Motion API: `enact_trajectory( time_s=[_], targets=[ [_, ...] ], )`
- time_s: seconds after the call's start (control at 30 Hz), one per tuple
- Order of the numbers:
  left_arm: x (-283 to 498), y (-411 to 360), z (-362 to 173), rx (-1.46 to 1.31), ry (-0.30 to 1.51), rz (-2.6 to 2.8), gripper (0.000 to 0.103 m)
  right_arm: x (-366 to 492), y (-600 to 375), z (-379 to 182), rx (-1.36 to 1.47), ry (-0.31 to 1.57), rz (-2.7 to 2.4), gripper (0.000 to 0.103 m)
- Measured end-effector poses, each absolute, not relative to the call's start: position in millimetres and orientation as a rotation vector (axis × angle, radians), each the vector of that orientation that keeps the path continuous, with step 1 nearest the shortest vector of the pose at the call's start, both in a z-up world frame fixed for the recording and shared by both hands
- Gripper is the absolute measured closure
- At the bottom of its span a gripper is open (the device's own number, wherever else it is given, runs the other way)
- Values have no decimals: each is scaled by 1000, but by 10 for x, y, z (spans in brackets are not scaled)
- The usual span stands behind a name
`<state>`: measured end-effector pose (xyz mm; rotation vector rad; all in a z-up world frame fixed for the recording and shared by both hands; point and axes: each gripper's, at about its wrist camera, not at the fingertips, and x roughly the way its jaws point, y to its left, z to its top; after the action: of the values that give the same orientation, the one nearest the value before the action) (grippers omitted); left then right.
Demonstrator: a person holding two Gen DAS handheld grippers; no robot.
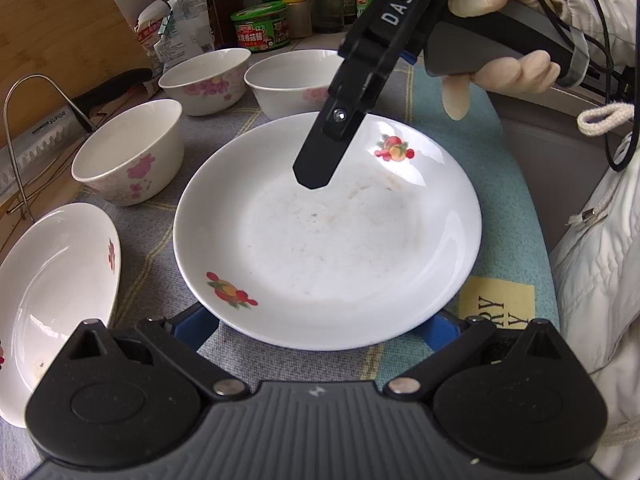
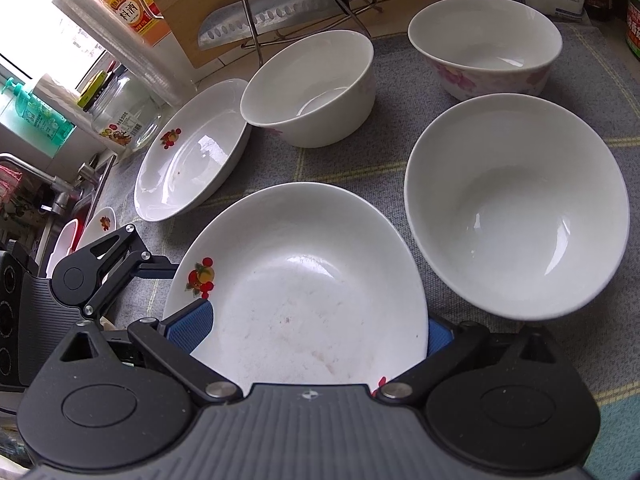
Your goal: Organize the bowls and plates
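Note:
A white plate with fruit prints (image 1: 328,232) lies on the grey cloth, also in the right wrist view (image 2: 296,292). My left gripper (image 1: 320,332) is open, its blue pads wide apart at the plate's near rim. My right gripper (image 2: 308,336) is open too, its pads on either side of the plate's opposite edge; one of its fingers (image 1: 324,152) hangs over the plate. A second fruit plate (image 1: 52,300) (image 2: 192,156) lies to the left. Three white bowls with pink flowers (image 1: 128,152) (image 1: 206,80) (image 1: 292,80) stand behind; they also show in the right wrist view (image 2: 312,88) (image 2: 484,44) (image 2: 516,208).
A knife (image 2: 280,12) rests on a wire rack (image 1: 24,140) by a wooden board (image 1: 60,32). Jars and bottles (image 1: 260,26) line the back. A sink with a tap (image 2: 60,192) lies beyond the second plate. A gloved hand (image 1: 508,32) holds the right gripper.

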<state>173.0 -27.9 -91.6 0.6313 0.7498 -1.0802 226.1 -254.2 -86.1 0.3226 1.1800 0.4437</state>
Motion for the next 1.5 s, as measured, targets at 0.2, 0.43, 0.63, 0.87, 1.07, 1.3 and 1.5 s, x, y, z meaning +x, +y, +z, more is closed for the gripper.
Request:
enact_trajectory(
  time_s=[0.2, 0.43, 0.63, 0.87, 1.07, 1.3, 1.5],
  targets=[
    [1709, -274, -903, 632, 752, -1072, 2, 2271, -2538, -857, 312, 1196, 454, 0],
    [1686, -262, -868, 623, 762, -1063, 2, 2271, -2512, -854, 288, 1207, 477, 0],
    [1658, -229, -833, 594, 775, -1044, 2, 2278, -2469, -814, 253, 1196, 501, 0],
    [1629, -199, -845, 568, 802, -1038, 2, 2268, -2427, -820, 227, 1198, 525, 0],
    [1644, -212, -856, 575, 816, -1058, 2, 2257, -2377, -869, 207, 1208, 547, 0],
    [1671, -226, -865, 556, 839, -1085, 2, 2244, -2380, -877, 189, 1204, 564, 0],
    [1670, -230, -844, 551, 833, -1092, 2, 2256, -2388, -881, 186, 1205, 567, 0]
  ],
)
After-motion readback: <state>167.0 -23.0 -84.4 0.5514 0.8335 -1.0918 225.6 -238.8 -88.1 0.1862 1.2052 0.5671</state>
